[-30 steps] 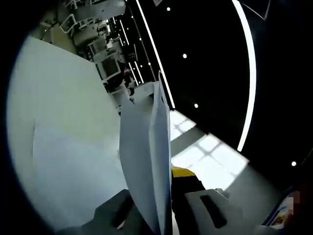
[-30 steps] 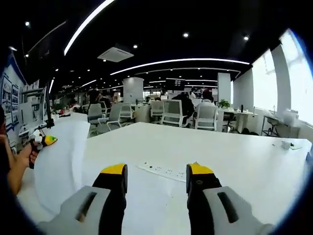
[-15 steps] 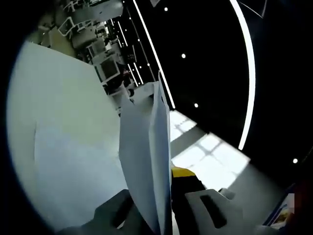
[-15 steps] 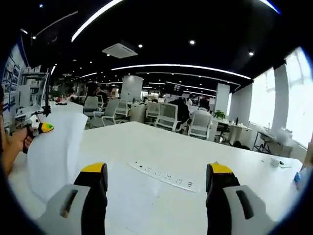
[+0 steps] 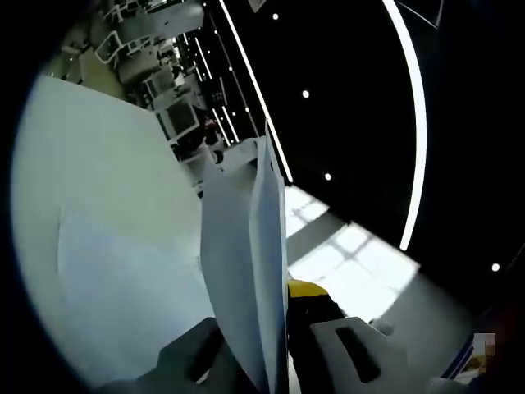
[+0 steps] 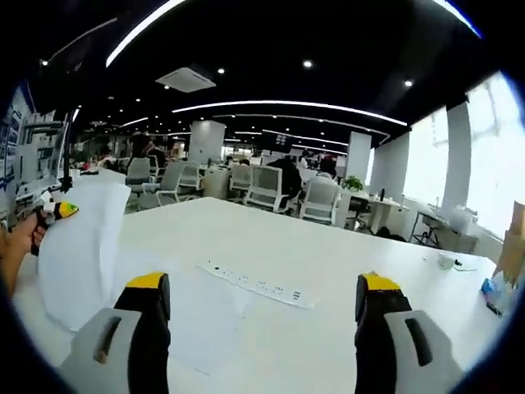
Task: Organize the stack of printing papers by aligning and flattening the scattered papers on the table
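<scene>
You are holding the stack of papers [image 5: 246,271] up off the table [image 5: 107,238] with your left gripper [image 5: 275,345], its jaws pinching the sheets near their lower edge. In the left gripper view the sheets are standing edge-on, white and flat, their top corners fanning slightly apart rather than lining up. In the right gripper view the same stack [image 6: 78,246] is showing broadside at the far left, bowing a little, its bottom edge resting on or just above the tabletop [image 6: 328,271], with your left gripper [image 6: 51,215] and hand [image 6: 15,250] at its side.

Your right gripper [image 6: 262,312] is hovering over the table with its jaws spread wide and nothing between them. A flat sheet [image 6: 205,320] is lying on the table just ahead of its left jaw, and a power strip [image 6: 258,285] is set into the surface beyond that.

The tabletop is stretching broad and white ahead and to the right. Office chairs [image 6: 262,187] are lining the far edge.
</scene>
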A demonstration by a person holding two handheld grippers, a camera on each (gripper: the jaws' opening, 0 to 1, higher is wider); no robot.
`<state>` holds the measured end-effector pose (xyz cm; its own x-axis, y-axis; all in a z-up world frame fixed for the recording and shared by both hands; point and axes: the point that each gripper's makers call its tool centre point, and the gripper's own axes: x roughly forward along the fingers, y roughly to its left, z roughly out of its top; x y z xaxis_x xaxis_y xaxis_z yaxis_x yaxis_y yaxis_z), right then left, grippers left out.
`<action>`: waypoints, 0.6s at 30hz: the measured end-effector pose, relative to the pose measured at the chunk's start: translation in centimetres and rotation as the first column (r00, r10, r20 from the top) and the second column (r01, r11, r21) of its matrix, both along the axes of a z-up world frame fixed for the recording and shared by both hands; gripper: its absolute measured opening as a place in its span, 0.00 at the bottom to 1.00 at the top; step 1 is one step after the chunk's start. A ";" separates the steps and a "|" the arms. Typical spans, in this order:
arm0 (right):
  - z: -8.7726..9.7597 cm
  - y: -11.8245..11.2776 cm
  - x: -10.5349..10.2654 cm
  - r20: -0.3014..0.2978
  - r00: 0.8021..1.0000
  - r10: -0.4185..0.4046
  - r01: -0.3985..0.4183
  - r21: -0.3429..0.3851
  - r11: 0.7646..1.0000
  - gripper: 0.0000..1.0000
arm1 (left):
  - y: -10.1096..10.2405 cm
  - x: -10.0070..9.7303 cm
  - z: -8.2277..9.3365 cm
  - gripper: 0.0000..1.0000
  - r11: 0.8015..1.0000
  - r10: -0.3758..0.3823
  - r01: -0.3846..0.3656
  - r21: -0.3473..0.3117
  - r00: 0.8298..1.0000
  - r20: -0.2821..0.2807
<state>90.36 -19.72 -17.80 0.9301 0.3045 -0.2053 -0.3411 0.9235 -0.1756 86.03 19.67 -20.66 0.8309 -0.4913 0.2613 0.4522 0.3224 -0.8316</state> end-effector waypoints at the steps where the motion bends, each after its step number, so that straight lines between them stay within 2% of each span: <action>1: 0.0 -0.2 -0.2 0.002 1.000 0.001 -0.001 -0.001 1.000 0.89 | -0.2 0.0 0.1 0.06 1.000 -0.001 0.001 -0.001 1.000 0.001; 2: 0.1 -0.3 -0.4 0.005 1.000 0.005 -0.005 0.000 1.000 0.89 | -0.5 0.1 0.2 0.06 1.000 -0.002 0.002 -0.003 1.000 0.000; 5: 1.0 -0.2 -1.0 0.024 0.999 0.026 -0.028 0.106 0.994 0.90 | -0.6 -0.2 0.5 0.06 1.000 -0.010 0.010 -0.009 1.000 0.010; 6: 0.9 -0.5 -1.2 -0.009 1.000 0.020 -0.019 0.129 0.992 0.90 | -0.6 -0.4 0.7 0.06 1.000 -0.012 0.012 -0.011 1.000 0.015; 10: 1.3 -0.3 -1.8 0.016 0.999 0.034 -0.036 0.126 0.991 0.90 | -0.4 -0.5 1.5 0.06 1.000 -0.002 0.001 0.016 0.999 0.038; 12: 1.4 0.7 -2.4 0.013 0.998 0.064 -0.065 0.142 0.988 0.90 | -0.3 -0.4 1.9 0.06 0.999 0.011 -0.013 0.038 0.999 0.050; 14: 1.7 2.2 -3.0 0.051 0.992 0.116 -0.122 0.129 0.984 0.90 | 0.0 -0.6 1.9 0.06 0.999 0.018 -0.020 0.044 0.998 0.055; 16: 2.1 3.7 -3.6 0.099 0.983 0.157 -0.172 0.162 0.972 0.90 | 0.3 -0.7 2.0 0.06 0.999 0.017 -0.020 0.043 0.998 0.060; 18: 1.8 4.3 -3.8 0.084 0.983 0.165 -0.177 0.167 0.970 0.90 | 0.6 -0.9 2.0 0.06 0.998 0.022 -0.026 0.052 0.998 0.066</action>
